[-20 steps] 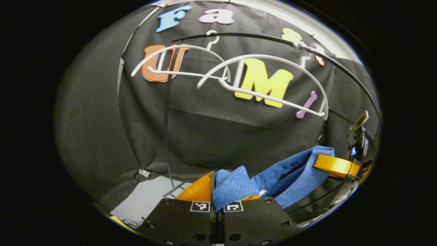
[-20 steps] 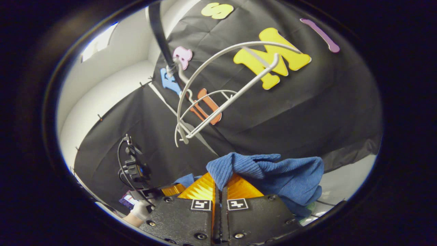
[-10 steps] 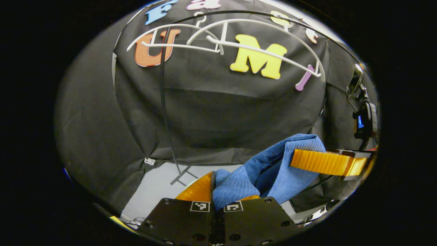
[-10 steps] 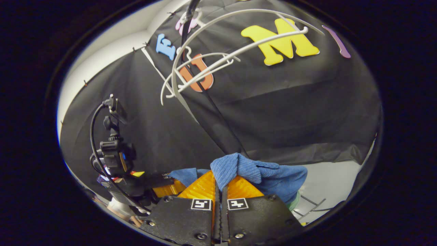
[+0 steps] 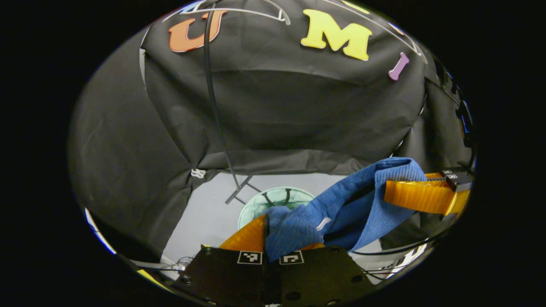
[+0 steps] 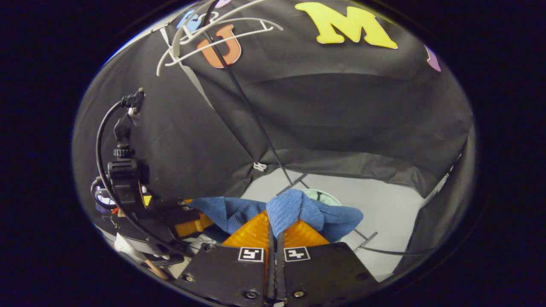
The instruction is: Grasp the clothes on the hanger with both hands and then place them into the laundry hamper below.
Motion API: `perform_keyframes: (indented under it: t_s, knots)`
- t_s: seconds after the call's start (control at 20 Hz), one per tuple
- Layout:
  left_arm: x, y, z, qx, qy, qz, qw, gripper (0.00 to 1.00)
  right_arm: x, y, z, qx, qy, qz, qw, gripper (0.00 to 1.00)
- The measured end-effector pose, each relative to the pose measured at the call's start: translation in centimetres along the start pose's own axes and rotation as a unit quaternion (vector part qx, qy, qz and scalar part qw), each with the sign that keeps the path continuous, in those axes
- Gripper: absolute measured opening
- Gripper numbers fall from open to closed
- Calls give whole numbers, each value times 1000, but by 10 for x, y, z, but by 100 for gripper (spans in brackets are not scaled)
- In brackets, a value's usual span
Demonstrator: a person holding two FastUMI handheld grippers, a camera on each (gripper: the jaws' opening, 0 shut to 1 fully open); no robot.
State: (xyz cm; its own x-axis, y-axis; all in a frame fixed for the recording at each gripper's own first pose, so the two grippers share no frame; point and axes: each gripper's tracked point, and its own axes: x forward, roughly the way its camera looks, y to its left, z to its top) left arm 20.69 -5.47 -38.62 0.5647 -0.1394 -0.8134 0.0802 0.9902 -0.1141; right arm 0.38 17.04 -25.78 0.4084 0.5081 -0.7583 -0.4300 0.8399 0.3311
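A blue ribbed garment (image 5: pixel 341 209) is stretched between both grippers, off the hangers. My left gripper (image 5: pixel 268 232) is shut on one end of it. My right gripper (image 6: pixel 273 228) is shut on the other end (image 6: pixel 294 209); in the left gripper view its orange fingers (image 5: pixel 420 196) pinch the cloth at the right. In the right gripper view the left gripper (image 6: pixel 187 221) sits low at the left. The round pale green laundry hamper (image 5: pixel 273 198) stands on the floor below, partly hidden by the cloth; its rim (image 6: pixel 326 195) peeks out behind the garment. Bare white hangers (image 6: pixel 204 38) hang high up.
A thin black rack pole (image 5: pixel 215 106) runs down to its foot (image 5: pixel 239 192) on the grey floor (image 5: pixel 204 217) beside the hamper. Another black rack bar (image 6: pixel 375 249) lies low at the right. Black cloth walls close in on all sides.
Both grippers have dropped with the garment: the hangers slid up toward the top of both views, and the floor and green hamper have come into sight below.
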Motion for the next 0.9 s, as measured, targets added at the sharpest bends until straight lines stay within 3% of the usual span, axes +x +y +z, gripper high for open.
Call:
perform_keyframes:
  t_s: [0.1,0.15,0.25,0.35,0.45,0.5,0.65,0.7,0.75,0.8,0.9]
  knots:
    - [8,1,-1,4,21,6,1000,6,12,-8,-3,0,18,-15,1000,5]
    - [8,2,0,12,22,10,1000,1,16,-10,-4,-3,25,-17,1000,5]
    - [8,6,-2,22,29,20,999,6,21,-12,-10,-2,39,-22,999,4]
    - [12,7,-8,29,32,27,999,1,25,-18,-15,5,45,-31,999,5]
    - [16,6,-9,33,32,23,999,7,27,-23,-15,13,46,-35,998,4]
    - [16,5,-7,38,29,20,999,2,27,-25,-13,13,46,-37,998,5]
    - [16,8,-6,49,30,21,998,2,26,-30,-12,15,46,-44,998,5]
    - [15,8,-5,50,29,21,998,9,25,-29,-12,16,45,-42,998,5]
    - [15,7,-3,50,27,17,998,5,28,-29,-15,15,47,-39,998,5]
    - [16,6,0,50,23,17,998,11,29,-27,-16,16,51,-35,998,6]
    - [14,5,8,56,16,15,998,12,31,-27,-17,13,51,-33,998,5]
